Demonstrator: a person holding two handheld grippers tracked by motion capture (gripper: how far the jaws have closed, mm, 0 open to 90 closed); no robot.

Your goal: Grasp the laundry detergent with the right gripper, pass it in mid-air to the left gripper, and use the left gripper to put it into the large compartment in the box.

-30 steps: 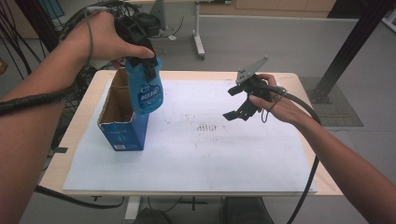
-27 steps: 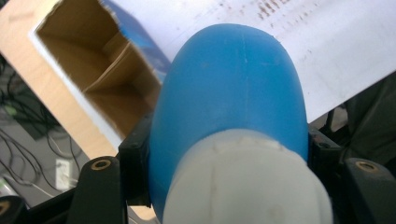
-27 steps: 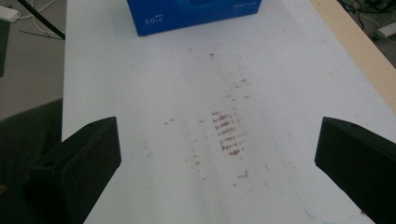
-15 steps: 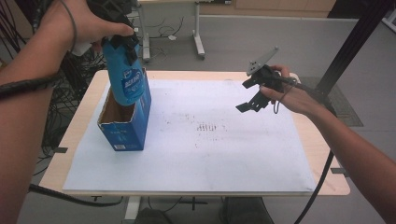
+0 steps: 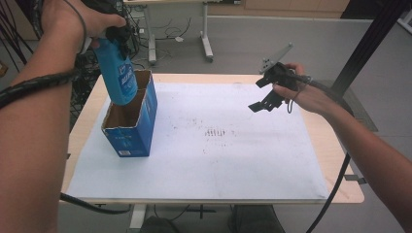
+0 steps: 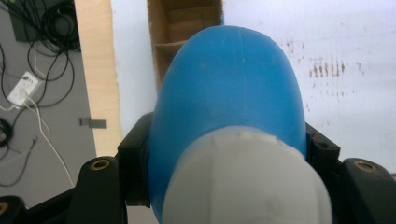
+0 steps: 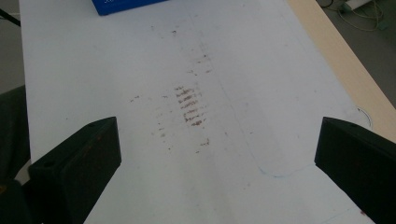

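My left gripper [image 5: 112,38] is shut on a blue bottle [image 5: 119,76] near its top and holds it upright. The bottle's base hangs over the far end of an open blue cardboard box [image 5: 134,132] standing at the table's left. In the left gripper view the black jaws press both sides of the blue bottle [image 6: 229,88] just under its white cap [image 6: 247,186], with the open box [image 6: 187,28] below. My right gripper [image 5: 260,95] hovers above the right of the table, open with nothing between its jaws. In its own view the right gripper [image 7: 217,140] looks down on the bare sheet.
A white sheet [image 5: 223,160] with brown smudges [image 5: 214,132] covers most of the wooden table [image 5: 340,189]. Cables [image 6: 32,93] lie on the floor beyond the left edge. A black post [image 5: 369,43] rises at the far right, and another table's legs [image 5: 206,39] stand behind.
My left hand has lifted the blue bottle up and toward the far left, so it now sits higher over the box. The right gripper has drifted slightly up and right.
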